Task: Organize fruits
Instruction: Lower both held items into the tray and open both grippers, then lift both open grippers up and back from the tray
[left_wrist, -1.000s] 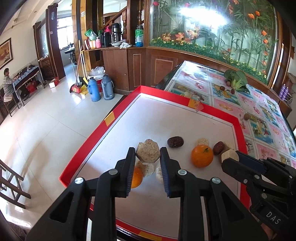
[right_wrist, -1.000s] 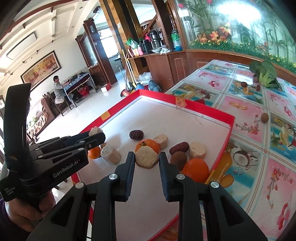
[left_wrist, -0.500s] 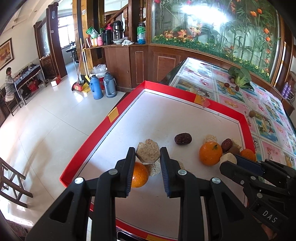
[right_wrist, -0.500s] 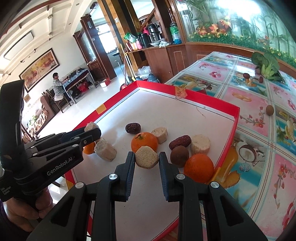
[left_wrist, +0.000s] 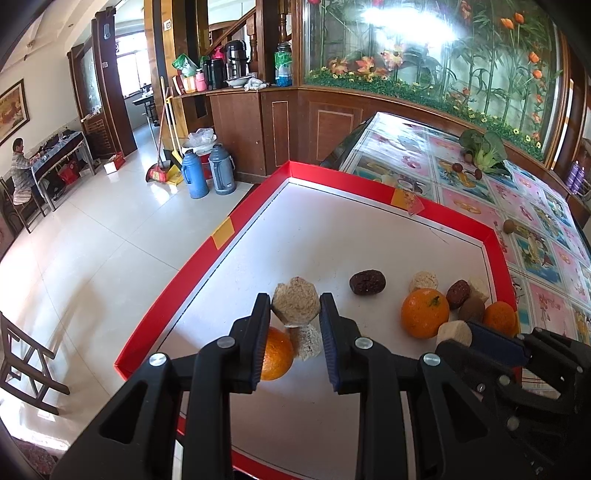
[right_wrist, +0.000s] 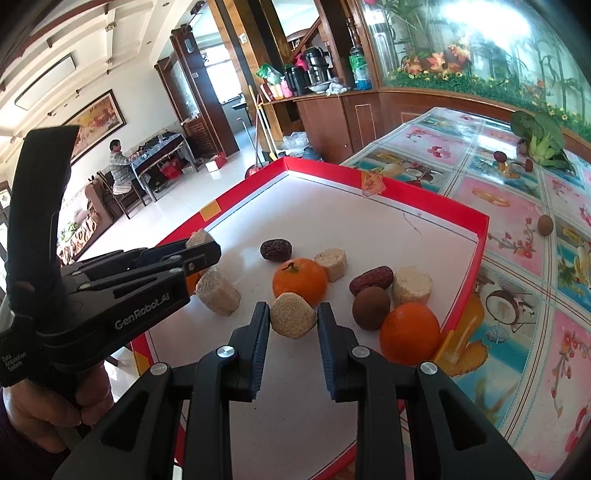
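Shallow red-rimmed tray with white floor holds the loose items: a large orange mandarin with green stem near centre, a second orange at the right rim, a third orange partly hidden behind the left gripper's finger. Also two dark wrinkled dates, a round brown fruit, and several beige crumbly cylindrical pieces lying on the floor. Left gripper is closed narrow on a beige faceted chunk, held clear above the tray over the left-hand orange. Right gripper is likewise clamped narrow on a beige hexagonal chunk, just in front of the central mandarin; whether it rests on the floor cannot be told. Tray sits on a table with a glossy fruit-print cloth; a leafy green vegetable and a small brown fruit lie on the cloth outside the tray. Room: pale tiled floor, two blue thermos jugs, wooden cabinets, a planted glass display, a seated person at a far table. A hand grips the left gripper's handle, cut off at the frame edge.
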